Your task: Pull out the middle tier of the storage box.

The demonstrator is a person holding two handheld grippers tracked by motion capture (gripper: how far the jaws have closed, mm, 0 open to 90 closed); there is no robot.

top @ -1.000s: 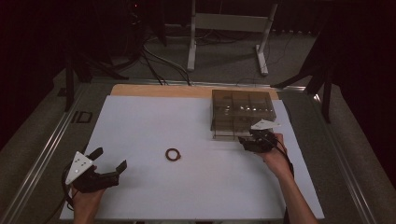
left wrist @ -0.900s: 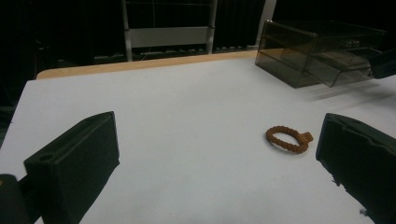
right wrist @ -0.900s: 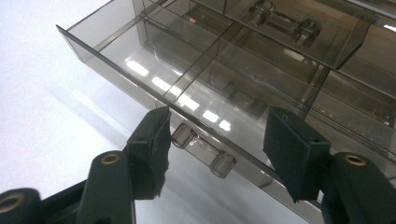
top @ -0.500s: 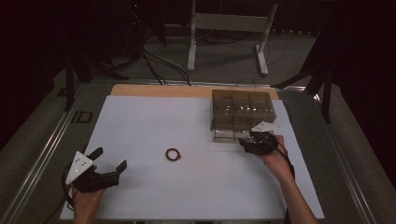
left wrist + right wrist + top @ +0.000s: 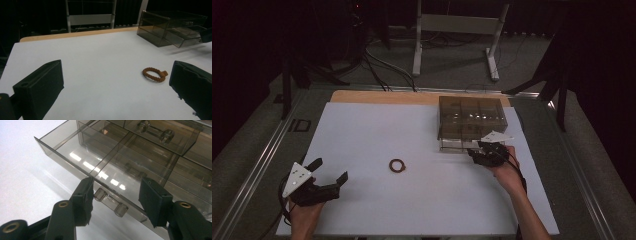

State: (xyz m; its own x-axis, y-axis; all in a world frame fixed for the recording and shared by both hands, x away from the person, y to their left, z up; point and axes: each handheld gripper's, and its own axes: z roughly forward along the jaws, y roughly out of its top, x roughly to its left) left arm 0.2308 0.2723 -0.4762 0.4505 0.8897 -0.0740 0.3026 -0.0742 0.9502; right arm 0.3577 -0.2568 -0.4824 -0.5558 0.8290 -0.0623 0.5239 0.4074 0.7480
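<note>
A smoky clear drawer box (image 5: 469,117) stands at the table's back right, its bottom drawer (image 5: 454,145) drawn out a little. In the right gripper view the drawer's clear bar handle (image 5: 111,202) lies between the jaws of my right gripper (image 5: 117,187). The left pad is at one end of it and the right pad stands off the other end. These jaws have just been closing a little. A small brown ring (image 5: 397,165) lies mid-table. My left gripper (image 5: 330,170) rests open at the near left with nothing between its jaws, and the ring (image 5: 154,74) lies ahead of it to the right.
White paper (image 5: 377,130) covers the table, with a wooden strip (image 5: 382,96) along the far edge. The drawer (image 5: 62,152) has dividers forming several compartments. A metal stand (image 5: 452,30) and cables are on the floor beyond the table.
</note>
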